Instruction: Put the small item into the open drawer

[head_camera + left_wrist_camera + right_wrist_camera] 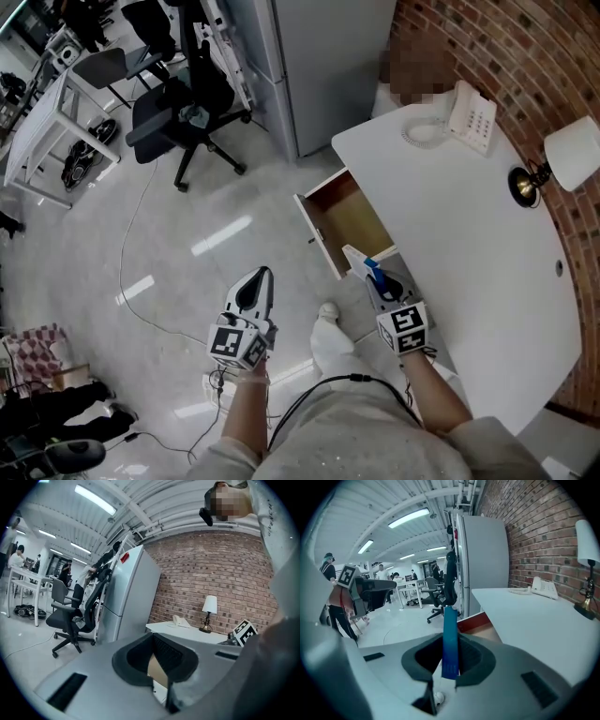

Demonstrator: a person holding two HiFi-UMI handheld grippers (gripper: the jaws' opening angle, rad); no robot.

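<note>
Right gripper (358, 258) pinches blue item (450, 639), ready for drawer (356, 220) at 12 o'clock | left gripper (260, 278) closed, empty, aside

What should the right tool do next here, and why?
Probably ease the right tool a little further forward over the open drawer, then lower it. Its jaws are clamped on the blue item, and its tip appears to sit only at the drawer's near edge, not yet over the bare middle.

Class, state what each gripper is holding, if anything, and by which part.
The right gripper clamps the slim blue item by one end; the left gripper holds nothing.
</note>
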